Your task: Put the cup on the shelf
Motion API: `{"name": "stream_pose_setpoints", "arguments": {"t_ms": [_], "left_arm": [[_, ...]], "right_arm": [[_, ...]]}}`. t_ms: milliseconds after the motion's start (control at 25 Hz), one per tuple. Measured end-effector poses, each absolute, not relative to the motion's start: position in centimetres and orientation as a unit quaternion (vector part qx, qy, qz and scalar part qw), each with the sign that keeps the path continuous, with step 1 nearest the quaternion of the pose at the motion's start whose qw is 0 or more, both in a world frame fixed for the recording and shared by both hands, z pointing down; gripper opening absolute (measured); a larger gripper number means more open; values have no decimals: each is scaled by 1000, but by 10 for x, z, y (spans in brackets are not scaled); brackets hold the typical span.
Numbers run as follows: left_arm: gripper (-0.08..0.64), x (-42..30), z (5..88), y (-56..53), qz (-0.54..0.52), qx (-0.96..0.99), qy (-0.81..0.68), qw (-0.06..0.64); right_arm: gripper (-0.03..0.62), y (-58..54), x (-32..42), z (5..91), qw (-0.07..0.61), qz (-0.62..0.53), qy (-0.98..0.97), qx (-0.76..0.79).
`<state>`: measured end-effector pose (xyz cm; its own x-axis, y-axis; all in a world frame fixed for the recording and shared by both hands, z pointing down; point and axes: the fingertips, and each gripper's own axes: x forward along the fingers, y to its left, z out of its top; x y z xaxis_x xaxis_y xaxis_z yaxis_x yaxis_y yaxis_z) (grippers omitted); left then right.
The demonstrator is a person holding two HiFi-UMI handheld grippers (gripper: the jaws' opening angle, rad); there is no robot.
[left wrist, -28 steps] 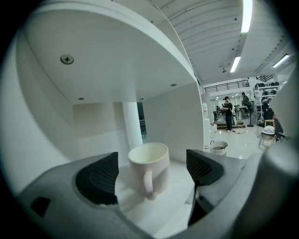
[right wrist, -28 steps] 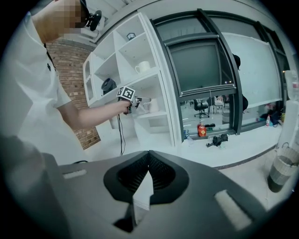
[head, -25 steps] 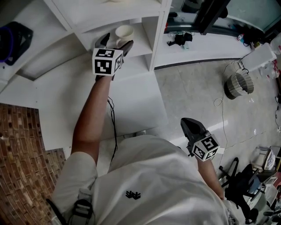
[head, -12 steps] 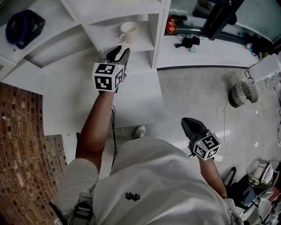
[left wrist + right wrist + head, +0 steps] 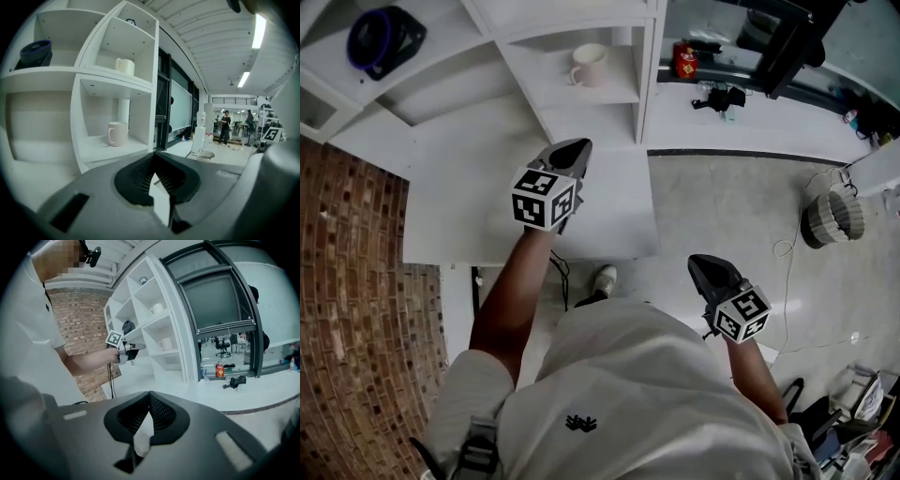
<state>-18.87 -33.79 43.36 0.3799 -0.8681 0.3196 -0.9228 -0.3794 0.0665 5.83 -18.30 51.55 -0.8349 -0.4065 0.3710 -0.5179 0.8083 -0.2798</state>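
Note:
A white cup [image 5: 590, 65] stands upright in a cubby of the white shelf unit [image 5: 581, 96], handle to the left; it also shows in the left gripper view [image 5: 117, 133] and the right gripper view [image 5: 165, 343]. My left gripper [image 5: 573, 150] hovers over the white table, well back from the cup, its jaws shut with nothing between them [image 5: 154, 157]. My right gripper [image 5: 705, 265] hangs low by my right hip, over the floor, also shut and empty [image 5: 149, 401].
A second pale cup [image 5: 124, 66] sits in the cubby above. A dark blue round object [image 5: 384, 37] fills a cubby to the left. A white table [image 5: 469, 197] fronts the shelf, a brick wall [image 5: 356, 328] lies left. Red can [image 5: 684, 59], wicker basket [image 5: 832, 214].
My left gripper has drawn back from the cup toward me and its jaws have closed empty. The cup stays on the shelf. The right gripper has barely moved.

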Motion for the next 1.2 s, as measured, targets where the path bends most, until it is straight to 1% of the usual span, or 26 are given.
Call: {"name": "stream_pose_setpoints", "arguments": {"t_ms": [120,360,760,1000,1200], "left_arm": [[5,-167,440,-313,99,834,-522,148],[6,-129,460,-264,111,845,-492,179],[6,-81,485,-194,137,852,-467,196],[6,-69,495,-162,133,845,-473,210],[5,-55,501,-139,144,845,-471,207]], "right_arm": [[11,-177,62,516,145,187,-943,234],[11,-167,68,518,139,185,-950,209],[11,-145,76,519,144,177,-958,173],[11,-131,84,520,151,172,-960,162],[11,-121,90,522,159,168,-961,150]]}}
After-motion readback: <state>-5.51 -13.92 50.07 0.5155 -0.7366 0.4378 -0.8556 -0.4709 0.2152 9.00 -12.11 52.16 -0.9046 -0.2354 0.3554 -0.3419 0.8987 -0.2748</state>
